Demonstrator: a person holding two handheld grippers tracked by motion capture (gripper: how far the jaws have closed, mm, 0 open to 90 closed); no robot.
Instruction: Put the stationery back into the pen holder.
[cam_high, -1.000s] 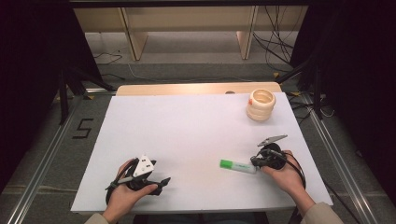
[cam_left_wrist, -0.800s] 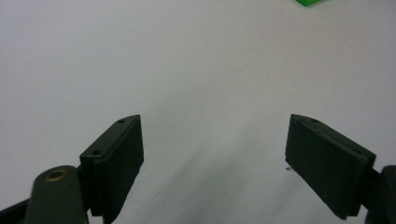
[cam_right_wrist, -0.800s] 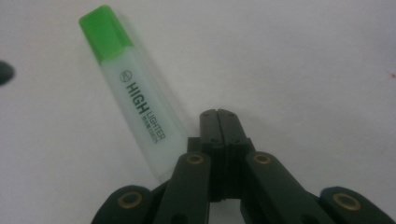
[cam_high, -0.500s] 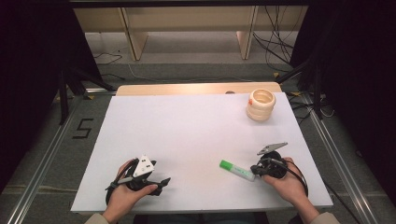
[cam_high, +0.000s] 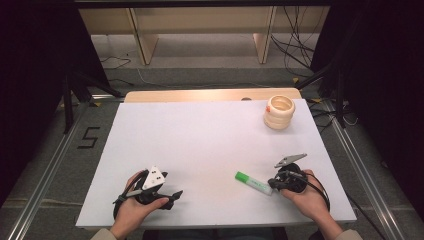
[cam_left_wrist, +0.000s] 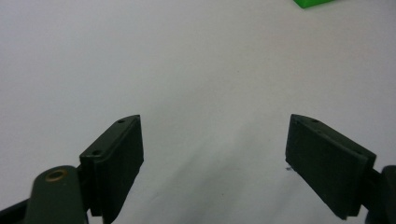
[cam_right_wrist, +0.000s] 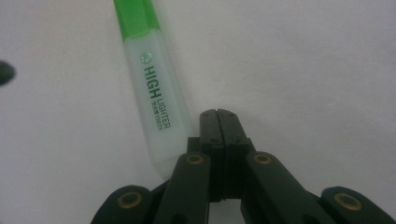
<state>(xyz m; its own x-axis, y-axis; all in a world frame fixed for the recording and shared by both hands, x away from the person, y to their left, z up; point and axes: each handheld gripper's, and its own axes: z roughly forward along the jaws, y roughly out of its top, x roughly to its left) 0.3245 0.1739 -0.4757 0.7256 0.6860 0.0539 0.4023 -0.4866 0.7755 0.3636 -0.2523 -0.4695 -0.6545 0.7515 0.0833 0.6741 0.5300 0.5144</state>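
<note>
Now right tongs (cam_right_wrist: 219, 121) clenched empty beside highlighter (cam_right_wrist: 152, 93); left tongs (cam_left_wrist: 212, 154) released, resting low.

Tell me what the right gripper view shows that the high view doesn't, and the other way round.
Right gripper view: the print HIGH LIGHTER on the highlighter, and the right gripper with its two jaws pressed shut beside the pen's end, gripping nothing.

High view: the ribbed cream cup at the far right of the white table, the left gripper in the person's left hand, and the floor with cables beyond.

Both: the green-capped highlighter lying flat on the white surface, next to the right gripper.
</note>
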